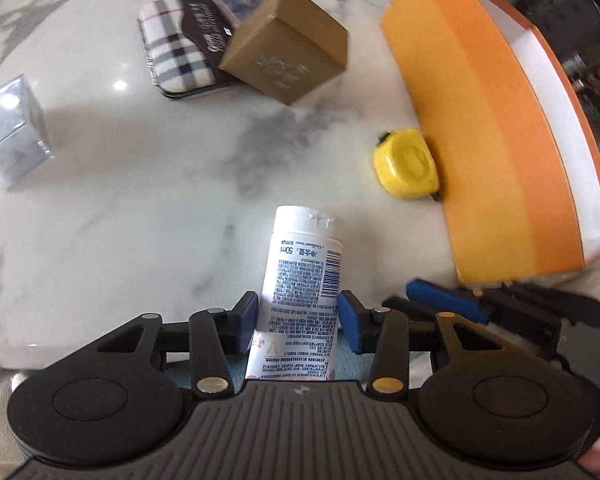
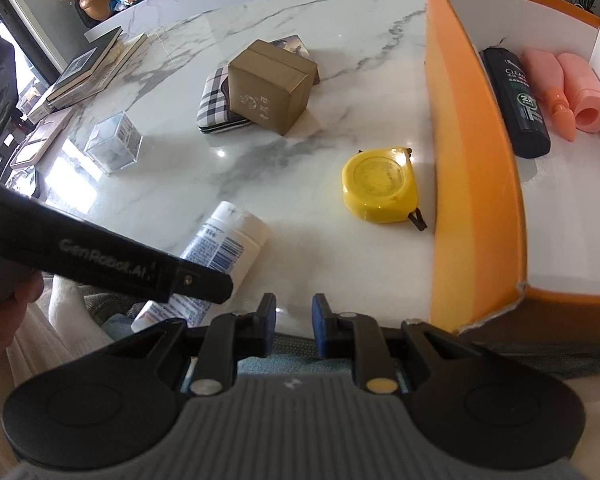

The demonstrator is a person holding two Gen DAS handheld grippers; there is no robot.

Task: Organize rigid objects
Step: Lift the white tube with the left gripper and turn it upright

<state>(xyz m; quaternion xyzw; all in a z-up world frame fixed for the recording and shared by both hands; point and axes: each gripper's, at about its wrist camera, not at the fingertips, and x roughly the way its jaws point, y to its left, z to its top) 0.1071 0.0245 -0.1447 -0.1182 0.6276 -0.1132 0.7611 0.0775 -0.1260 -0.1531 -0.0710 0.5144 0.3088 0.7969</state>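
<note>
Yellow tape measure (image 2: 378, 185); orange box (image 2: 476, 184)

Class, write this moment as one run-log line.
left gripper: around white bottle, grip unclear | right gripper: nearly shut, empty | orange box: holds three bottles | yellow tape measure: on table

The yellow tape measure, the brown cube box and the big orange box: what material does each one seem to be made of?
Yellow tape measure: probably hard plastic, glossy; it has smooth moulded edges and a bright highlight.
Brown cube box: likely cardboard, matte, with sharp folded edges and a lid seam; the pale print looks metallic, unclear.
Orange box: paperboard, matte orange outside and white inside, with a torn, frayed near corner.
</note>
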